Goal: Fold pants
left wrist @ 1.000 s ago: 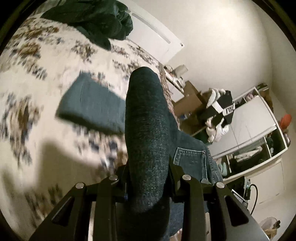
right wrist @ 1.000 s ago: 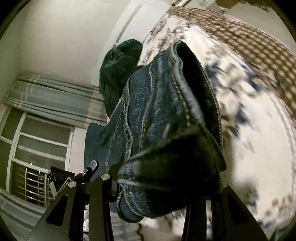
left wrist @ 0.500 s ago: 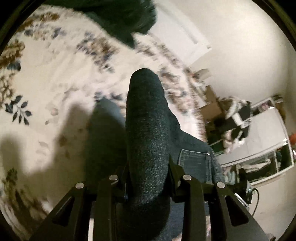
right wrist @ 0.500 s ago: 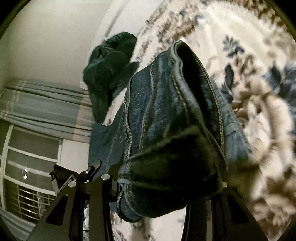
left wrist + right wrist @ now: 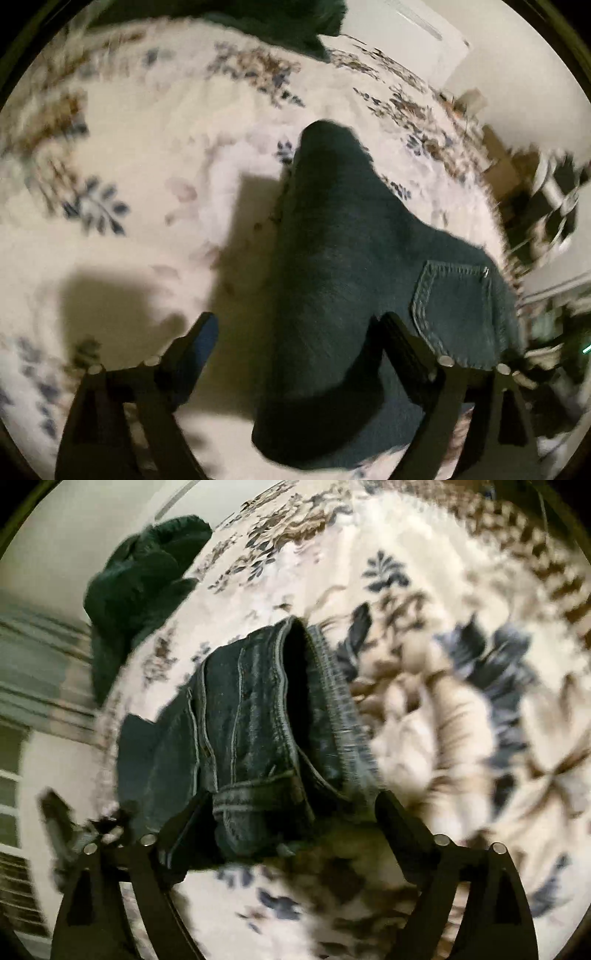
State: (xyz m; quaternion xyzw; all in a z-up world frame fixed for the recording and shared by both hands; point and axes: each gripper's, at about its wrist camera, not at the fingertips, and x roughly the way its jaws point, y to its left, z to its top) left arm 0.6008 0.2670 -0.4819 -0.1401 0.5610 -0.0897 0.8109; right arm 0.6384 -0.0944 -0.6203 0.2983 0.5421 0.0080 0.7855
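Note:
The dark blue jeans (image 5: 332,280) lie bunched on the floral bedspread (image 5: 155,155), a back pocket showing at the right. My left gripper (image 5: 295,328) is open, its fingers spread either side of the denim fold, which rests between them. In the right wrist view the jeans' waistband end (image 5: 258,738) lies on the bedspread (image 5: 461,720). My right gripper (image 5: 291,812) is open too, with the waistband loose between its fingers. Both views are motion-blurred.
A heap of dark green clothing (image 5: 280,22) (image 5: 144,572) lies at the far end of the bed. A white wall unit (image 5: 413,37), boxes and hanging clothes (image 5: 546,206) stand beyond the bed's right edge. Curtains and a window (image 5: 22,701) are at left.
Both grippers have opened and let go of the jeans, which dropped from a raised hold onto the bedspread. Both grippers came down close to the bed.

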